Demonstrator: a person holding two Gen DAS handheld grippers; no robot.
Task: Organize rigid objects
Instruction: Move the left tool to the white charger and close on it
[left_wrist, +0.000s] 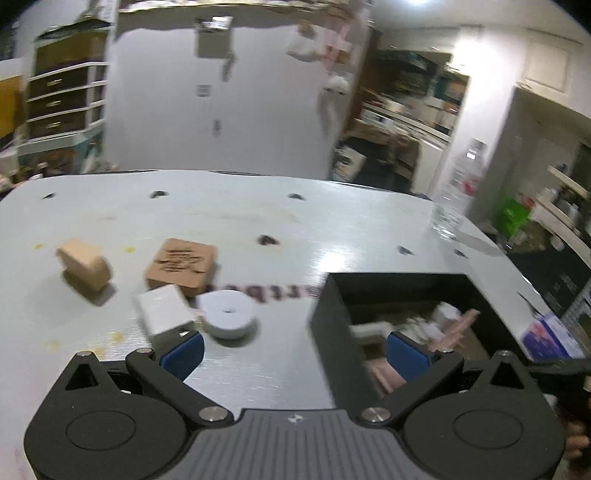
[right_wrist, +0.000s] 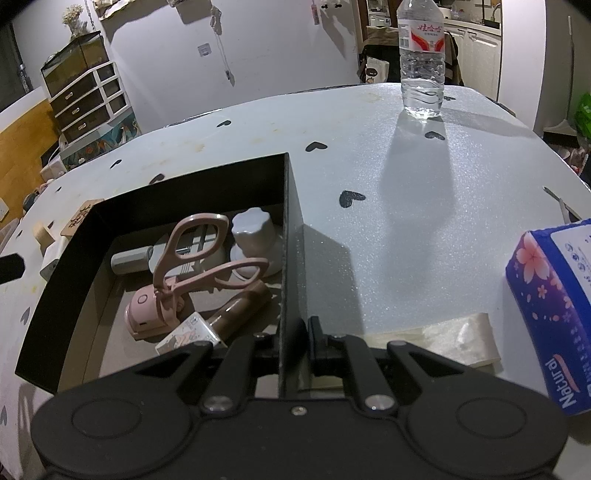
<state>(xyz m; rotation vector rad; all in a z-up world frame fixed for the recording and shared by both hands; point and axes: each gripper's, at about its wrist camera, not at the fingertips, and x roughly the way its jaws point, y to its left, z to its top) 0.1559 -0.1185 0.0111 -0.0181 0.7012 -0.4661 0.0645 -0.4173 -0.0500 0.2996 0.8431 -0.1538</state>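
R gripper clamps black box wall, pink scissors inside

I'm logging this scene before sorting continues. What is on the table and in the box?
box: 1, black, on table, right wall pinched
scissors: 1, pink, in box
knob: 1, white, in box
tube: 1, brown, in box
tape roll: 1, white, left of box
cardboard boxes: 2, brown, far left
white box: 1, beside roll
bottle: 1, clear, far edge
tissue pack: 1, blue, right
left gripper: open, empty
right gripper: shut on box wall
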